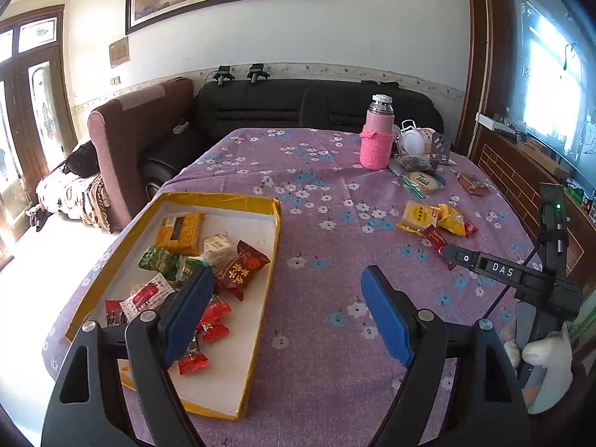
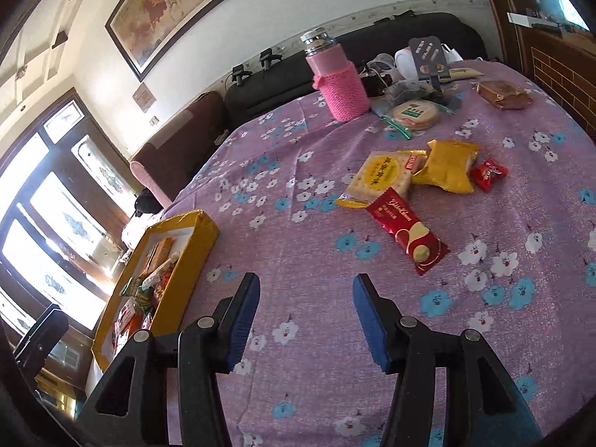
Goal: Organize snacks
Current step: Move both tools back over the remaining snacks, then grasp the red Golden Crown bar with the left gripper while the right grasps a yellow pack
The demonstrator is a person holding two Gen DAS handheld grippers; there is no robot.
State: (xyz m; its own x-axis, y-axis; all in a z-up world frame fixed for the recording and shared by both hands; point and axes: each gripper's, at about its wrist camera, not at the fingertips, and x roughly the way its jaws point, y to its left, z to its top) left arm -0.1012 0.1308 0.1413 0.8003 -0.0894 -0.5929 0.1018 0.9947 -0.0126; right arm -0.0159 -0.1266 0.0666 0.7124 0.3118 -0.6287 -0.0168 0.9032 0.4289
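A shallow yellow-rimmed tray (image 1: 223,198) lies on the table's left side with several wrapped snacks in it, among them an orange box (image 1: 180,232) and a dark red packet (image 1: 242,268). My left gripper (image 1: 287,279) hovers open at the tray's right edge, with nothing between its blue pads. My right gripper (image 2: 306,283) is open and empty above bare cloth. Ahead of it lie a long red packet (image 2: 409,231), a pale yellow cracker packet (image 2: 383,175), a yellow packet (image 2: 447,167) and a small red candy (image 2: 488,173). The tray (image 2: 201,246) sits to its left.
A pink sleeved bottle (image 2: 341,82) stands at the far side of the purple flowered tablecloth (image 2: 298,156). Near it are a round cracker pack (image 2: 415,113), a brown cake (image 2: 503,93), a white jar and clutter. Sofas stand behind the table.
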